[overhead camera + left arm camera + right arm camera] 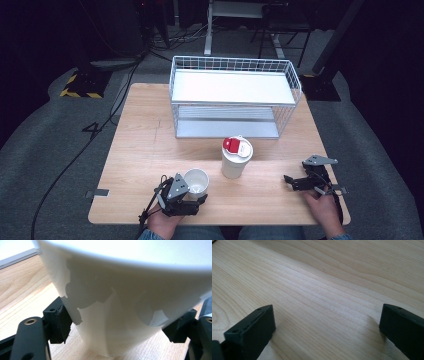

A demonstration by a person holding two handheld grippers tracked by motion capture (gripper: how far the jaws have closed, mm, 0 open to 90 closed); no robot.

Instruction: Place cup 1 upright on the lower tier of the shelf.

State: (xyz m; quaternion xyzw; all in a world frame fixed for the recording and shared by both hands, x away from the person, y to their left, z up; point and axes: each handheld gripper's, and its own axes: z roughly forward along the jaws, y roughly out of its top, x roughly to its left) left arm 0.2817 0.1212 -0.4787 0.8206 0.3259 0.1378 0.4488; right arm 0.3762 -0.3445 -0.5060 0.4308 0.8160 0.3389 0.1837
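Left tongs (196,195) clamped on the white cup (196,181), jaws pressing both sides. Right tongs (290,181) apart, low over bare table (140,150).

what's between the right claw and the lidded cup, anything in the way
Nothing visible. The right claw sits open on the table, and bare wood runs from it to the lidded cup. The open white cup stands farther off, between the jaws of the left claw, and the wire rack stands behind.
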